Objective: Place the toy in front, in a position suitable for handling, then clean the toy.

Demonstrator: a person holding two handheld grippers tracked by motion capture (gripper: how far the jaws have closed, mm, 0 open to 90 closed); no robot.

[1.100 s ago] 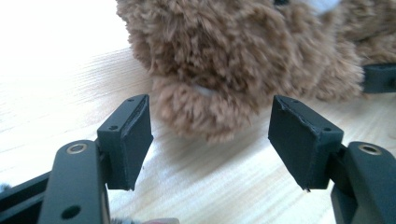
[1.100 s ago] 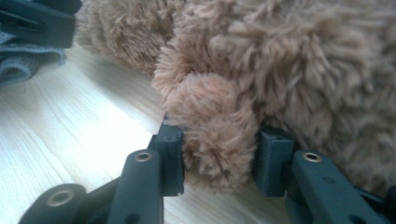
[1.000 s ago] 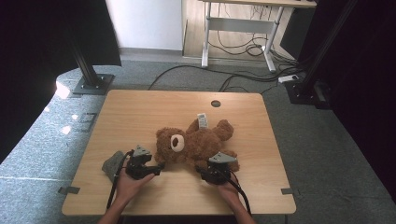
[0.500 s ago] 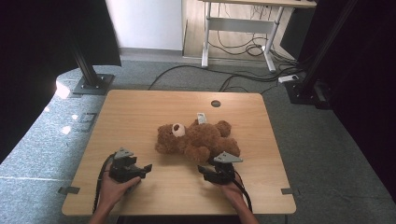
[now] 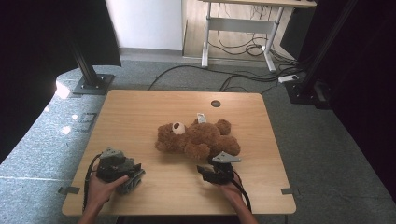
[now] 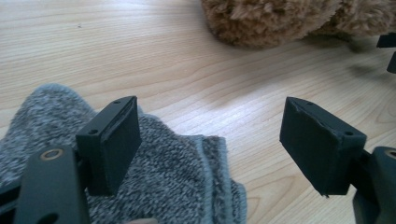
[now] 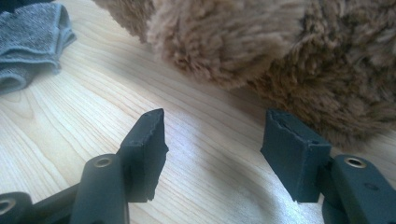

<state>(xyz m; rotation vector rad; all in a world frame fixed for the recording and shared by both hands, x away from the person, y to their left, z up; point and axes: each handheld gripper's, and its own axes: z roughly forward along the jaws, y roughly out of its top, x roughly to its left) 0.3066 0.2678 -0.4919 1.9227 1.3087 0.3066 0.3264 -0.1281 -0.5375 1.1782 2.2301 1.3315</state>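
Observation:
A brown teddy bear lies on its back in the middle of the wooden table. My left gripper rests at the front left, open, over a grey knitted cloth. In the left gripper view the cloth lies under the left jaw of that gripper, and the bear is farther off. My right gripper stands open just short of the bear's lower body. In the right gripper view, nothing is between the jaws of the right gripper, with the bear's fur close ahead and the cloth at the upper left.
A small round hole marks the table's far side. Black stand bases sit on the floor beside the far corners, with cables behind. Bare wood lies between the two grippers.
My left gripper has drawn back to the left, away from the bear's head, and now sits over the grey cloth. The bear has shifted a little. The right gripper has barely moved.

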